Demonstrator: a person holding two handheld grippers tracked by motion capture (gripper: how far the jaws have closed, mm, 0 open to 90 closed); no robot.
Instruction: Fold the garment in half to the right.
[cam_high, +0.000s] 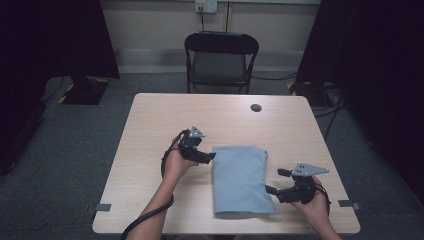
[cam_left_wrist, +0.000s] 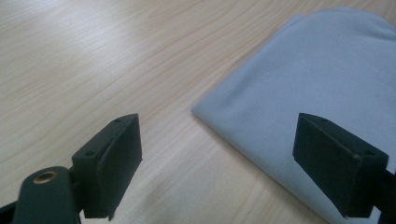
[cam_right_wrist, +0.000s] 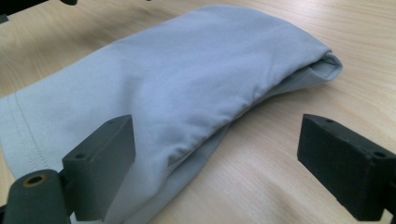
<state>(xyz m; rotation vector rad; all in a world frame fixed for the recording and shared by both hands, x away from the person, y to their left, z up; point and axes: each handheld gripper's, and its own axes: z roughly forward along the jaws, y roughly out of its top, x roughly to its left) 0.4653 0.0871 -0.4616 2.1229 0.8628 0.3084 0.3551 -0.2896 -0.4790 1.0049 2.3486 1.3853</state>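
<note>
Both tongs stand wide open and hold nothing. Left tongs (cam_high: 209, 157) hover at the cloth's (cam_high: 240, 179) far left corner, with the corner lying on the table (cam_high: 150, 120) between the jaws in the left gripper view, just ahead of them and not touched. Right tongs (cam_high: 276, 181) sit at the cloth's near right edge; in the right gripper view (cam_right_wrist: 215, 154) the thick folded edge runs between the 2 jaws, one jaw over the fabric, the other over bare wood.

The cloth (cam_right_wrist: 187, 79) is pale blue, folded into a tall rectangle near the middle of the table, closer to the person's side. Its layers gape a little at the far end in the right gripper view.

Risks, as I judge them: if the next move is another fold or a lift, either tongs could close on the top layer alone, since the stacked edges are loose and slightly offset; the fold would then peel open. Closing too low could pinch against the wood and drag the whole bundle sideways. With the 2 grips at opposite corners, uneven pulling would skew the rectangle. The left corner (cam_left_wrist: 198, 109) is thin and flat, so those jaws may slide over it without catching.
</note>
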